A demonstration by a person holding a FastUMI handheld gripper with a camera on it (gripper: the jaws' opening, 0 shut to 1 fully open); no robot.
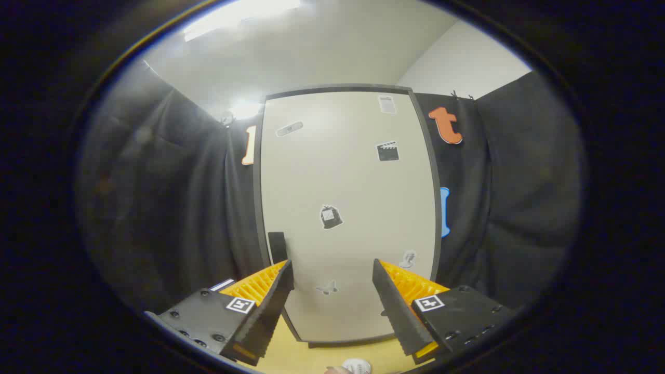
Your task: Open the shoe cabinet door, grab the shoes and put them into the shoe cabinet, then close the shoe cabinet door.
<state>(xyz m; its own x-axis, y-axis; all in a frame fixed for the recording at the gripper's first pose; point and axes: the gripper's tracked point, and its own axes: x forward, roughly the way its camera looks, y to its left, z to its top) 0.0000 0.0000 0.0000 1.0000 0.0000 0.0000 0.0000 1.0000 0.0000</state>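
The shoe cabinet (348,171) stands straight ahead, a tall pale door in a dark frame, dotted with small stickers. The door looks shut. A small dark handle (277,246) sits on the door's lower left edge, just above the tip of the left finger. My gripper (332,275) is open, with its two fingers spread in front of the lower part of the door and nothing between them. I cannot tell whether the left fingertip touches the handle.
Black cloth walls close in on both sides of the cabinet. A light wooden floor (332,358) runs under the cabinet's base. A small round white object (357,366) lies on the floor between the fingers, close to me.
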